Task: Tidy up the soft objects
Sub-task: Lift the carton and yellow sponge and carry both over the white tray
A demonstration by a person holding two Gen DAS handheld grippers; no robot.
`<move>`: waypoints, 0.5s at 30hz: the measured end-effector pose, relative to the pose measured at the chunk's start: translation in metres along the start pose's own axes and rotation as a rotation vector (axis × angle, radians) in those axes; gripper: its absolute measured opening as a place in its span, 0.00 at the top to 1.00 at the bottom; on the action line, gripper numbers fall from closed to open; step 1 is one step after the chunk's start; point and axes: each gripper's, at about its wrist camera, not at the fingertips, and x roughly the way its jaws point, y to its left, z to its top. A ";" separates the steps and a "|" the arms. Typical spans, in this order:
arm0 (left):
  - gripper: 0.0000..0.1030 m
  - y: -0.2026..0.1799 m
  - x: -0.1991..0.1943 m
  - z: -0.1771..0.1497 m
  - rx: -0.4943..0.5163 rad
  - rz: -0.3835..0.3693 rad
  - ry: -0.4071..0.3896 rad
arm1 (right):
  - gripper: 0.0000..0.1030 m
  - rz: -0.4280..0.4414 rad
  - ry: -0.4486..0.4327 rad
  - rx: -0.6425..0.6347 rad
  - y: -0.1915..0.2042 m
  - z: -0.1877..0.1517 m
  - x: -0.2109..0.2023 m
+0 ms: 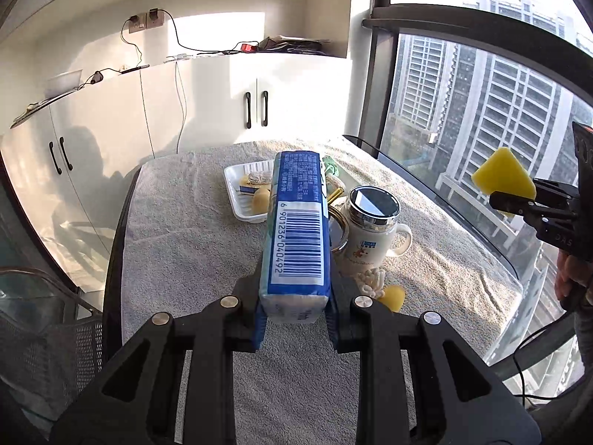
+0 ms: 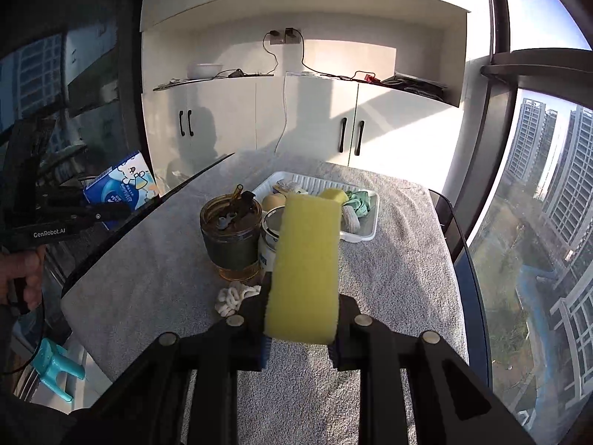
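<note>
My left gripper is shut on a blue tissue pack with a barcode, held above the near part of the table. It also shows in the right wrist view at the left. My right gripper is shut on a yellow sponge, held above the table; the sponge also shows in the left wrist view at the right. A white tray at the far side holds several soft items, among them a green cloth. A white knitted item lies on the towel.
A grey towel covers the table. A white mug with a mirrored lid and a dark glass jar stand mid-table. A small yellow piece lies near the mug. White cabinets stand behind; a window lies right.
</note>
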 end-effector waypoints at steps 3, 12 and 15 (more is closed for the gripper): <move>0.77 0.007 -0.003 0.031 0.037 0.025 -0.040 | 0.76 -0.042 -0.056 -0.038 -0.016 0.032 -0.013; 0.77 0.019 0.030 0.116 0.147 0.063 -0.059 | 0.75 -0.073 -0.148 -0.144 -0.036 0.112 -0.002; 0.77 0.027 0.057 0.134 0.140 0.029 -0.032 | 0.75 -0.060 -0.146 -0.143 -0.050 0.133 0.017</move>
